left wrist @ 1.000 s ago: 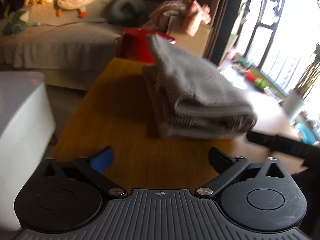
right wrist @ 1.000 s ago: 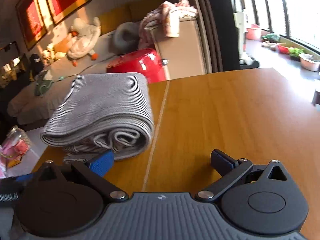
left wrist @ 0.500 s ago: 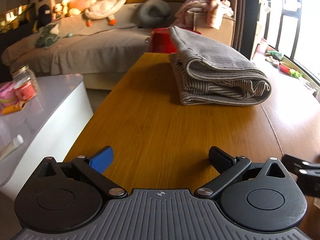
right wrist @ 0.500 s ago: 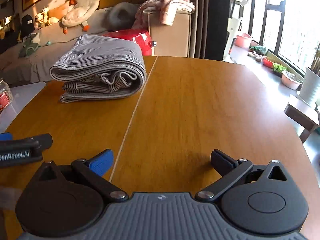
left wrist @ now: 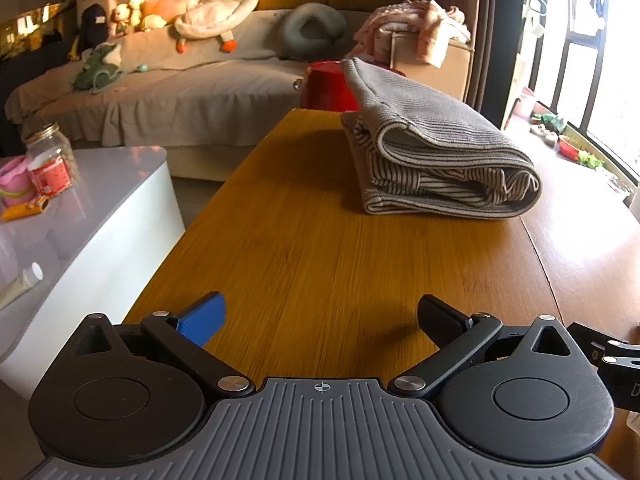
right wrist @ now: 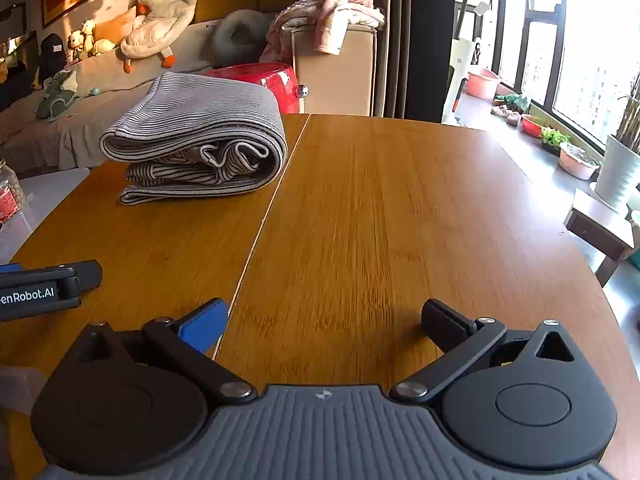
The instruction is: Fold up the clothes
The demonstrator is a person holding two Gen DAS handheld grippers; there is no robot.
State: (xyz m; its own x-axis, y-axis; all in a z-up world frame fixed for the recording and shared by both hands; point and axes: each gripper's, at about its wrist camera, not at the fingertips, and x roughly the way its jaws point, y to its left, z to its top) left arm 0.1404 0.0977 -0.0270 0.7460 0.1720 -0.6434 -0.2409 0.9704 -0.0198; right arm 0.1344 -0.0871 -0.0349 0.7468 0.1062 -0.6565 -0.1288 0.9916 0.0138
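The left gripper has its two fingers spread wide apart, one tipped with a blue pad and the other black, and nothing sits between them; they hang just above the bare wood at the near end of the table. The right gripper is the same, fingers wide apart and empty over the near table edge, right beside the pale seam that runs down the tabletop. The two grippers sit side by side: part of the left one shows at the left edge of the right wrist view, with white lettering on its black body. Farther out on the table lies the folded garment, a grey striped piece doubled into a thick bundle, well apart from both grippers and lying left of the seam, near the table's far end. Behind it stands a red container. Beyond that are a sofa with stuffed toys and a grey neck pillow. A white side table to the left carries a glass jar.
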